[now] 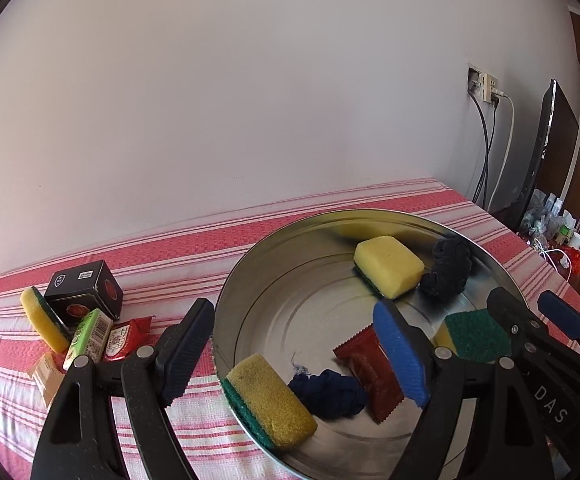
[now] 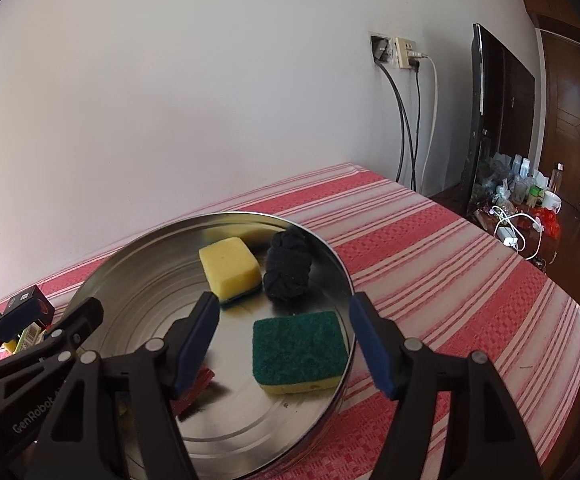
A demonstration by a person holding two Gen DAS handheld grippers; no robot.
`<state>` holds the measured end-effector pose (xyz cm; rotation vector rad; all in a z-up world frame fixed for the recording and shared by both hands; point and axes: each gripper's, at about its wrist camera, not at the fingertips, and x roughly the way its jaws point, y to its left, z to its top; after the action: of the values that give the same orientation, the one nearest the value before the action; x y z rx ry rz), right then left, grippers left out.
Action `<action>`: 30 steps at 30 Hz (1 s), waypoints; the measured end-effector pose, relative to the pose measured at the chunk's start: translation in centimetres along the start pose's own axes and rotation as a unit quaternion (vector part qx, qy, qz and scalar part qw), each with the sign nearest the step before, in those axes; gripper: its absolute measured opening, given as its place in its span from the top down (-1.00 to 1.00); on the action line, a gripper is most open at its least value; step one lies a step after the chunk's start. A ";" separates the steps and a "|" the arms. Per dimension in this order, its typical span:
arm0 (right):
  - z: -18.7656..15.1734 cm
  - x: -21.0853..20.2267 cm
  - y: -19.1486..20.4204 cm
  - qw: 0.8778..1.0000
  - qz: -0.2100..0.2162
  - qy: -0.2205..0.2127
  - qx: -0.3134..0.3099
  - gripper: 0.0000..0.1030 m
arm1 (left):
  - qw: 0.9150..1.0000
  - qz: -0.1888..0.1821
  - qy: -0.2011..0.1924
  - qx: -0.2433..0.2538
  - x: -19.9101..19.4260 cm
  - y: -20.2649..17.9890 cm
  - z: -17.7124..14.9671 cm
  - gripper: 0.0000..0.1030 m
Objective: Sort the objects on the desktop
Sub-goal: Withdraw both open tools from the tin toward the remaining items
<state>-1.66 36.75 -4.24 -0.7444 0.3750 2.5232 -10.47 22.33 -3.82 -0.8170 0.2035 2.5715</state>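
Two grippers hang over a round metal tin (image 1: 250, 276) on a red striped cloth (image 1: 194, 240); both stand released, nothing between the pads. Only the left wrist view shows the near sponge (image 1: 272, 400) propped on the tin's near rim, a dark blue cloth wad (image 1: 330, 394) and a red sachet (image 1: 370, 376) beside it inside the tin; the left gripper (image 1: 294, 354) straddles that rim, one finger outside, one inside. Left of the tin lie a green packet (image 1: 88, 338), another red sachet (image 1: 124, 338), a beige packet (image 1: 46, 376), a leaning sponge (image 1: 42, 320) and a black box (image 1: 84, 292). The right wrist view shows the right gripper (image 2: 284, 346) over a green-topped sponge (image 2: 298, 350), lying free by the tin's right wall; its left finger hides most of the red sachet. Farther in, a yellow-topped sponge (image 2: 230, 266) touches a black cloth wad (image 2: 288, 268); beyond stand a wall socket (image 2: 404, 52) and a dark screen (image 2: 478, 120), its far clutter too small to tell.
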 end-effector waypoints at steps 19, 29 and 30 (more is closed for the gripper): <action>-2.4 -3.8 4.2 0.999 0.030 -0.011 -0.028 -0.41 | 1.000 0.022 -0.006 -0.014 -3.0 3.9 -2.7 -0.62; -4.4 -5.6 5.9 0.998 0.052 -0.004 -0.042 -0.41 | 1.000 0.021 0.009 -0.014 -4.6 6.7 -5.3 -0.62; -4.8 -5.8 6.3 0.997 0.056 -0.001 -0.045 -0.41 | 1.000 0.023 0.012 -0.016 -4.8 7.2 -5.7 -0.62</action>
<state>1.40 27.45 -4.09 -0.7754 0.3122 2.6613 -7.24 12.63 -5.64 -0.8644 0.1914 2.6155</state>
